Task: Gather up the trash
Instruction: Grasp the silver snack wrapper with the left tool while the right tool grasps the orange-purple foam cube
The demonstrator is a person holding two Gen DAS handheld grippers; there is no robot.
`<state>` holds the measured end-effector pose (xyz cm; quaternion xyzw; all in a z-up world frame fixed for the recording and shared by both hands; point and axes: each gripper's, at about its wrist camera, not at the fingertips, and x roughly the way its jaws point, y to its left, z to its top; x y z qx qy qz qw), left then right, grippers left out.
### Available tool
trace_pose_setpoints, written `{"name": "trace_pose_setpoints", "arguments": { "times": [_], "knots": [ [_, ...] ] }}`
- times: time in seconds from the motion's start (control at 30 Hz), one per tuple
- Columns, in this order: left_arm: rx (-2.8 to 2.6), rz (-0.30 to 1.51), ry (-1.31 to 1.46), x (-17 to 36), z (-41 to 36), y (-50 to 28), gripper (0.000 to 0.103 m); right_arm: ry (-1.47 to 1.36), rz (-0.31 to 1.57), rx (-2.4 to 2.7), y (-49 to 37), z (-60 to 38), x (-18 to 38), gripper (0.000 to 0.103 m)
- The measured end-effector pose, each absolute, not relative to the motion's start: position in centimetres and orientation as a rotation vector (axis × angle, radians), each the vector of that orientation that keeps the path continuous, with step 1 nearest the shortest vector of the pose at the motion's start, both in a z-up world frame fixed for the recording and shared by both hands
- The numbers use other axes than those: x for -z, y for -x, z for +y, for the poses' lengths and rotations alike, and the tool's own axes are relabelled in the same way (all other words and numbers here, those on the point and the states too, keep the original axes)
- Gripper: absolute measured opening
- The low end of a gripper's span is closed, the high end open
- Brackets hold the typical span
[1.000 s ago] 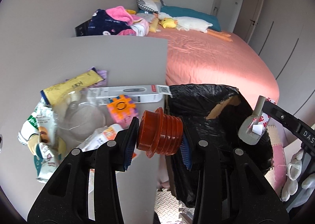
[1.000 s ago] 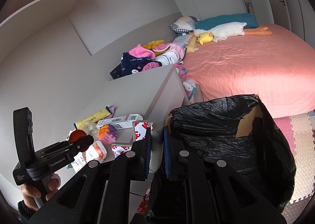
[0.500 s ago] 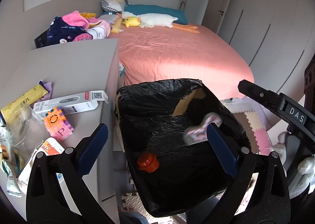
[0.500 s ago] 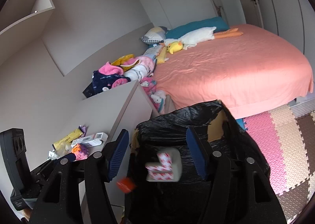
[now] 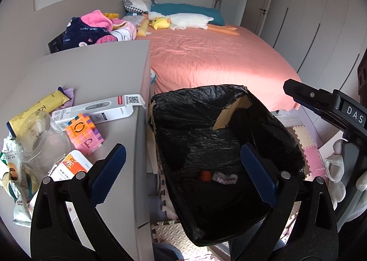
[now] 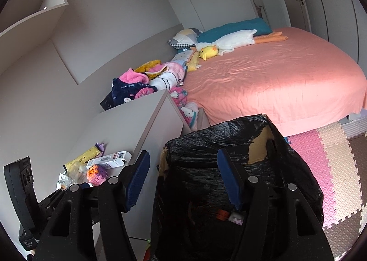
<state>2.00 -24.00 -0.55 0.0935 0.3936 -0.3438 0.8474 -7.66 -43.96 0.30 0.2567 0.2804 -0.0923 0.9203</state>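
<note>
Legible markings. The right gripper's body, seen in the left wrist view beyond the trash bin, carries a label reading "DAS". On the cabinet top left of the bin, the thermometer box pictures a display reading "36.8" and bears a QR code at its end nearest the bin. The orange-and-pink puzzle cube in front of that box shows the letter "P". The navy garment behind the cabinet has small white lettering, too blurred to read fully.
</note>
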Motion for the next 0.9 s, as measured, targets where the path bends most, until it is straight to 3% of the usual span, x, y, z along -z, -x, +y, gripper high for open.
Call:
{"name": "trace_pose_setpoints", "arguments": {
  "times": [0.9],
  "knots": [
    [0.449, 0.795, -0.071, 0.1, -9.9, -6.5, 0.097, -0.419, 0.701, -0.053, 0.9, -32.4, 1.4, 0.062]
  ]
}}
